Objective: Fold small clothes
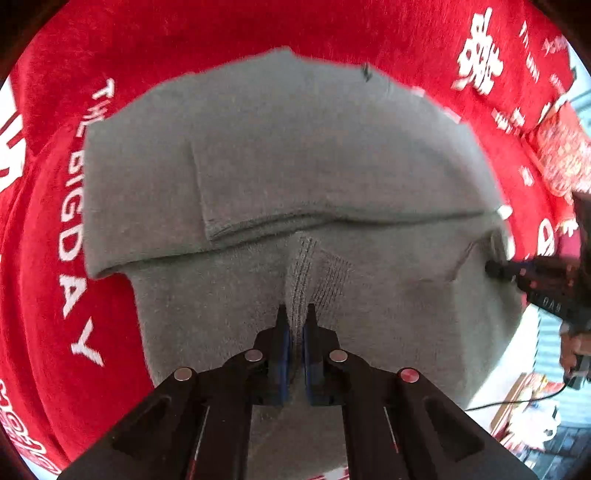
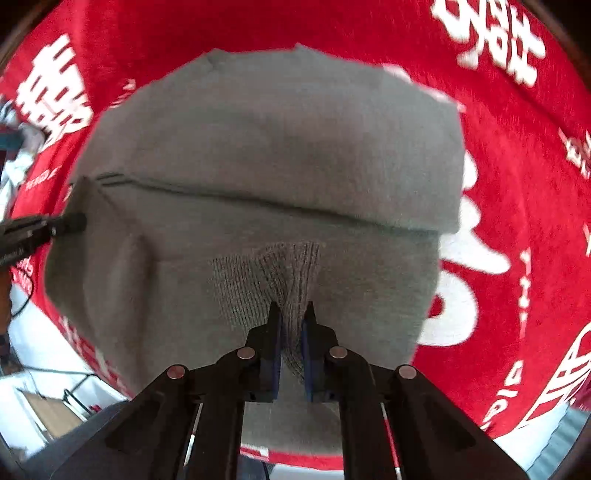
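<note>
Grey knit garment (image 1: 295,158) lies on a red printed cloth (image 1: 44,229), partly folded, with 1 layer's edge running crosswise ahead of both tongs. Its long axis runs side to side relative to each gripper. Left gripper (image 1: 296,314) and right gripper (image 2: 291,312) each point forward over it, fingers clamped on a pinched ridge of the near hem.

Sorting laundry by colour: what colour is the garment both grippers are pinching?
Plain grey knit garment, with no print, lying on a red cloth with white lettering. It shows best in the left wrist view.
</note>
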A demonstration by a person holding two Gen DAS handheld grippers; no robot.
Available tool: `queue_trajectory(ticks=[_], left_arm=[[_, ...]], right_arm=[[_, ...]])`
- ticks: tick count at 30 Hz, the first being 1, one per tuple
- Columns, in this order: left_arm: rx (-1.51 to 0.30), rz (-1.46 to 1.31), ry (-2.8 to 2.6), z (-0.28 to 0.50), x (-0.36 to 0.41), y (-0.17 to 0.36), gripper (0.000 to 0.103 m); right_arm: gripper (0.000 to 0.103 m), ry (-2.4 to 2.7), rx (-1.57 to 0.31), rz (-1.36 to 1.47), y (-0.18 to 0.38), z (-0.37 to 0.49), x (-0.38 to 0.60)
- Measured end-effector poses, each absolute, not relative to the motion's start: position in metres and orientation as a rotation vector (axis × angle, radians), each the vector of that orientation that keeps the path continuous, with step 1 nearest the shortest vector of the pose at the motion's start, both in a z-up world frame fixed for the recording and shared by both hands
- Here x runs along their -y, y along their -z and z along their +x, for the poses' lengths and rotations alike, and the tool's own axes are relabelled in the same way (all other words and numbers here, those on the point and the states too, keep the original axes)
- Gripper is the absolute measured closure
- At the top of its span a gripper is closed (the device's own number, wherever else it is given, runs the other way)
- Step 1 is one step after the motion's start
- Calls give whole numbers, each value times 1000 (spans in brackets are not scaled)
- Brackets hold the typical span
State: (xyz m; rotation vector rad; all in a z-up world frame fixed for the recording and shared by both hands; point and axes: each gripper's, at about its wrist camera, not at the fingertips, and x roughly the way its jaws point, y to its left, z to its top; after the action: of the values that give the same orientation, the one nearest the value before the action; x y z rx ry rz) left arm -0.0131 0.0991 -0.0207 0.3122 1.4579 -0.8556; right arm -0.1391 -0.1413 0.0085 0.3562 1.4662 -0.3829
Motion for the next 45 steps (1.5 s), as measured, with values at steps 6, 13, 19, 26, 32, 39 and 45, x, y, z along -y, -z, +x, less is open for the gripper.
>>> queue_trajectory(ticks=[6,13,19,26,32,39,45], left_arm=[[-1367,217,820,-12,-130,-39,96],[-1245,120,777,27,-134,-101,96],[-1131,110,739,91,-86,-93,96],[-1244,193,576,141,-40,13,96],[-1266,214,497,147,-39,52,96],[-1236,248,315,163,-65,38,42],[-1239,217,397,149,-81,9,42]], right_arm=[[93,374,-1305,403,-78,-140,157],[93,399,-1152,363,-122,-86,217],[93,398,-1189,409,-72,-24,274],[93,420,-1310,480,31,2,312],[93,467,-1269,580,41,-6,321],[85,661,-1240,555,13,-20,331],[84,533,-1215,546,-8,-40,286]])
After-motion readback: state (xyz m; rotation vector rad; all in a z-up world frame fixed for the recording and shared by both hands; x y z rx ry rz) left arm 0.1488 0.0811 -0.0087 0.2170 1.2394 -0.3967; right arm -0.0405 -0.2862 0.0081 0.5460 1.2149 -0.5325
